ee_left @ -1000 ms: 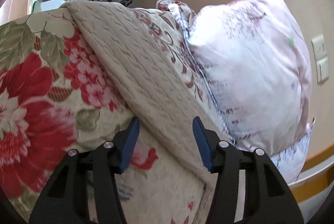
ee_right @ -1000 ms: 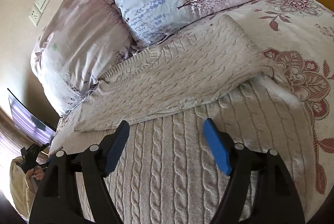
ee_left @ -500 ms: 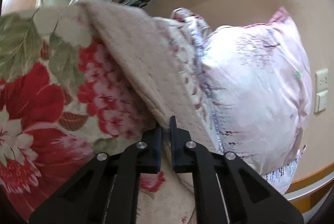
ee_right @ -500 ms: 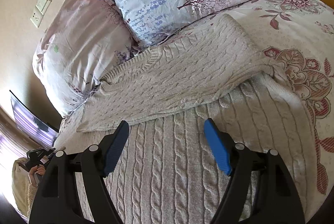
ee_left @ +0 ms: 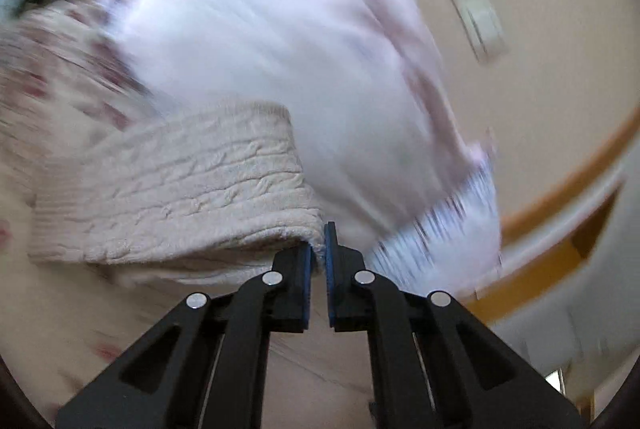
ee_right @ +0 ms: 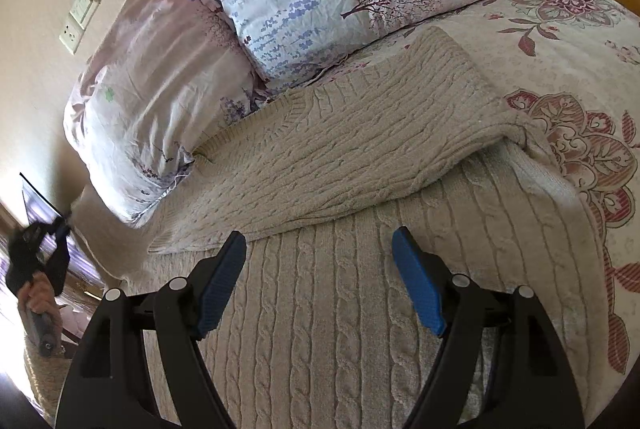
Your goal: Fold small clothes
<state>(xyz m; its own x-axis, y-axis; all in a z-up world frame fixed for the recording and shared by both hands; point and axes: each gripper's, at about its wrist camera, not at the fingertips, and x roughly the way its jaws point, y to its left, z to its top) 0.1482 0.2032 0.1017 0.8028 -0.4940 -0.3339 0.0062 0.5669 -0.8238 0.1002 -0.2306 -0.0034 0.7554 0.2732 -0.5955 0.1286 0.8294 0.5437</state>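
Bedspread fills the right wrist view; centre frame lies the cream cable-knit sweater, thick, soft, likely floppy, best taken at edges. Right gripper hovers spread at bottom. Left gripper pinches the sweater's edge, lower centre.

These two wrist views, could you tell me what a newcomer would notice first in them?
A cream cable-knit sweater spreads across the floral bedspread, one sleeve folded over its body. The left gripper is pinched shut on a sweater edge, lifted before the blurred pillows; the right gripper hovers open above the knit.
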